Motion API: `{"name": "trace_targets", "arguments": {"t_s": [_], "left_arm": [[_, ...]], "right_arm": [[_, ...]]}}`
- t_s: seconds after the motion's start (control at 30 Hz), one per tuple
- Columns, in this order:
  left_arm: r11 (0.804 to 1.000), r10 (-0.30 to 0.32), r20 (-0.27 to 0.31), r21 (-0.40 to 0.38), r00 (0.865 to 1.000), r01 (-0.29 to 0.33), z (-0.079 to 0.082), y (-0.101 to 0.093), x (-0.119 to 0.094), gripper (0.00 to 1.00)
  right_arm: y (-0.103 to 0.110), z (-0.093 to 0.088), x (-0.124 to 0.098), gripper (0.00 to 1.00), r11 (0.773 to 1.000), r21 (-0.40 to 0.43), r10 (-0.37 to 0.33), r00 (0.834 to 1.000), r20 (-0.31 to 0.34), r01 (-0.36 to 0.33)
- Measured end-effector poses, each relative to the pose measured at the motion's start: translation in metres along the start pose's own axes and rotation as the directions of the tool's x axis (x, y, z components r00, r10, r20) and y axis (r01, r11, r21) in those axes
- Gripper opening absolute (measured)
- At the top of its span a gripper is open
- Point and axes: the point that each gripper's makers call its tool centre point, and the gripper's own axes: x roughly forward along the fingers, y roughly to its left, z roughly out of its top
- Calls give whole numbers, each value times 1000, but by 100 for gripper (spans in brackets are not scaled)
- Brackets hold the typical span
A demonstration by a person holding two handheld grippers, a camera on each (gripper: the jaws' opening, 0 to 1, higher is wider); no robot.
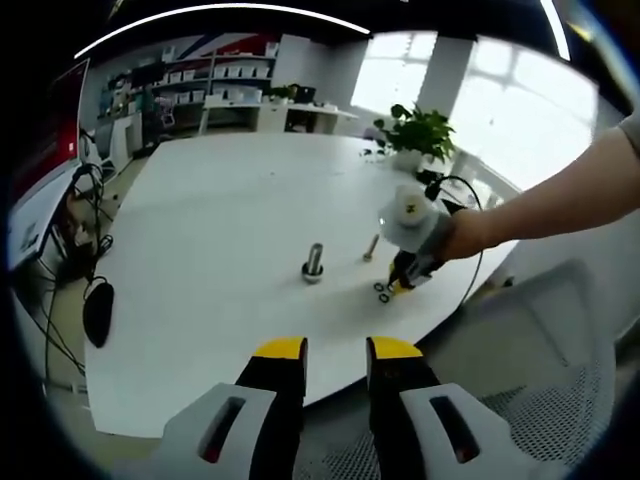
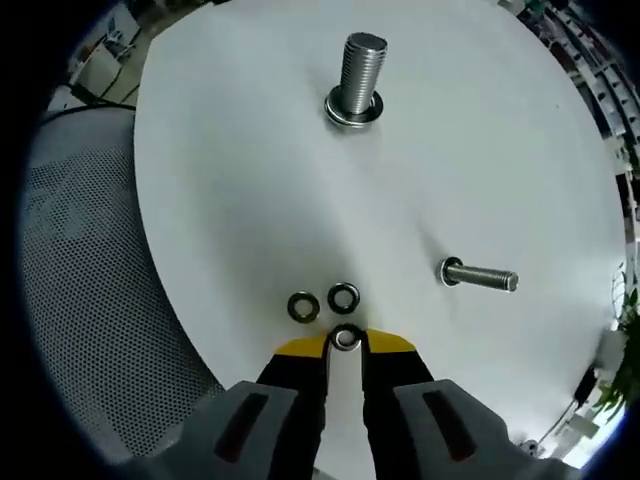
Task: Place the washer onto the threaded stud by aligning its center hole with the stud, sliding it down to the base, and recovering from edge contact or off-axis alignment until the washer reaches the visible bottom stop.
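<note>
In the right gripper view, the threaded stud (image 2: 358, 68) stands upright on the white table (image 2: 240, 190), with a washer (image 2: 340, 113) lying around its base. My right gripper (image 2: 345, 343) is low at the table's near edge, its yellow tips shut on a small washer (image 2: 346, 338). Two more loose washers (image 2: 303, 306) (image 2: 343, 296) lie just beyond the tips. In the left gripper view, the stud (image 1: 313, 262) is mid-table and the right gripper (image 1: 405, 280) is to its right in a person's hand. My left gripper (image 1: 337, 350) hangs open and holds nothing, off the near edge.
A second bolt (image 2: 480, 277) lies on its side right of the washers. A mesh chair (image 2: 90, 290) sits beside the table edge. A potted plant (image 1: 420, 130) stands at the far side, and a black mouse (image 1: 98, 310) with cables lies at the left.
</note>
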Motion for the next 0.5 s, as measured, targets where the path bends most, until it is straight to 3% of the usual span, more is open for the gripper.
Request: {"name": "trace_targets", "arguments": {"t_s": [0.33, 0.5], "left_arm": [[1000, -5, -3, 7, 1000, 5, 0, -1, 1, 21], [1000, -5, -7, 6, 1000, 5, -1, -1, 1, 21]], "right_arm": [[-1, -1, 0, 14, 996, 87, -8, 989, 149, -5], [-2, -1, -1, 13, 993, 115, 2, 985, 171, -22]]}}
